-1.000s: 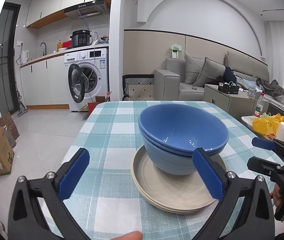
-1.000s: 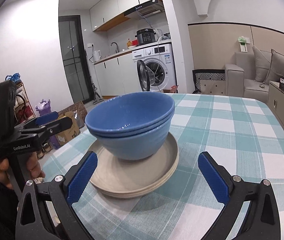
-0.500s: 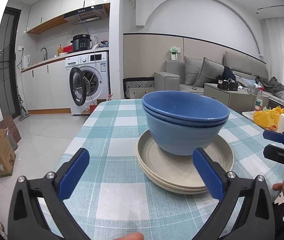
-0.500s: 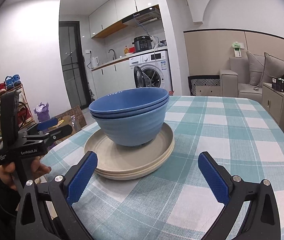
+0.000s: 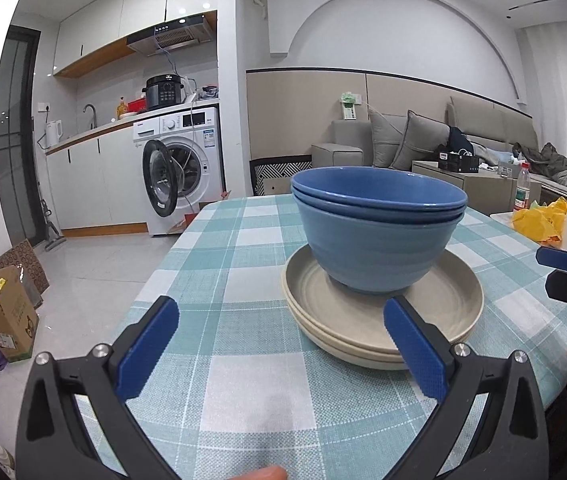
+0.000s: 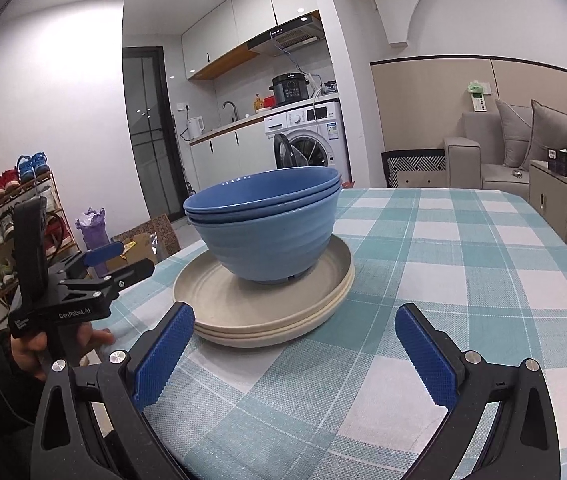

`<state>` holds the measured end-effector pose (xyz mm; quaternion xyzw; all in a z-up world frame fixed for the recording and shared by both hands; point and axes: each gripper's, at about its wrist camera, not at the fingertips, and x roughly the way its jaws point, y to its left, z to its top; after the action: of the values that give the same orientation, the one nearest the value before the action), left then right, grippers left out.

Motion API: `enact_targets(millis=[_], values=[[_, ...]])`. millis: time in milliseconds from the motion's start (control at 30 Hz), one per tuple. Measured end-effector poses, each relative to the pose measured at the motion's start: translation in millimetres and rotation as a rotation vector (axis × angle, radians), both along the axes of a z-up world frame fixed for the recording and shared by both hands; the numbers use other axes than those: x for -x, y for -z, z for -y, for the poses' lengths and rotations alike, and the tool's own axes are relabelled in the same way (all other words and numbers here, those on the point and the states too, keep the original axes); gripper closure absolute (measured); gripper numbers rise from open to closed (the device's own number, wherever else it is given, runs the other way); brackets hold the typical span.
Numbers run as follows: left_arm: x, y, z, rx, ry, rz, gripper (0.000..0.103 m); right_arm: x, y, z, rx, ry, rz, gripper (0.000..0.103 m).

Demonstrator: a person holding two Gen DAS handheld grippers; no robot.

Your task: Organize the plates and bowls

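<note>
**Nested bowls on stacked plates, both grippers empty**

Left wrist view: Two blue bowls (image 5: 377, 236) are seen nested, mouths upward, standing upright right of the frame's centre. They are carried by a stack of beige plates (image 5: 379, 312) lying flat on the checked tablecloth (image 5: 243, 360). The bowls sit toward the far side of the top plate rather than at its middle. The left gripper (image 5: 279, 344) is held low in the foreground, its blue fingers (image 5: 145, 348) spread wide with nothing between them; the right-hand pad overlaps the near rim of the plates in the picture, though contact cannot be judged. The right gripper (image 5: 563, 270) is glimpsed at the right edge, clear of the plates. A washing machine (image 5: 179, 168) stands at left of centre behind the table.

Right wrist view: The same stack is shown at the frame's centre, bowls upright. The right gripper's pads are seen far apart at the bottom, empty, short of the plates. The left gripper appears at the left edge, held in a hand (image 6: 63, 344), its fingers parted.
</note>
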<state>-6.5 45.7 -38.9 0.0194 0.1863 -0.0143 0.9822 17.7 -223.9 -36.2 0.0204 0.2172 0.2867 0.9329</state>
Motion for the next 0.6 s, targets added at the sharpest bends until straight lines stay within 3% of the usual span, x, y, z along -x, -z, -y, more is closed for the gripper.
enact_targets(millis=[600], values=[[-0.2, 7.9, -1.8, 0.045, 0.033, -0.006, 0.0, -0.1, 2.1, 0.3, -0.011, -0.007, -0.004, 0.001]])
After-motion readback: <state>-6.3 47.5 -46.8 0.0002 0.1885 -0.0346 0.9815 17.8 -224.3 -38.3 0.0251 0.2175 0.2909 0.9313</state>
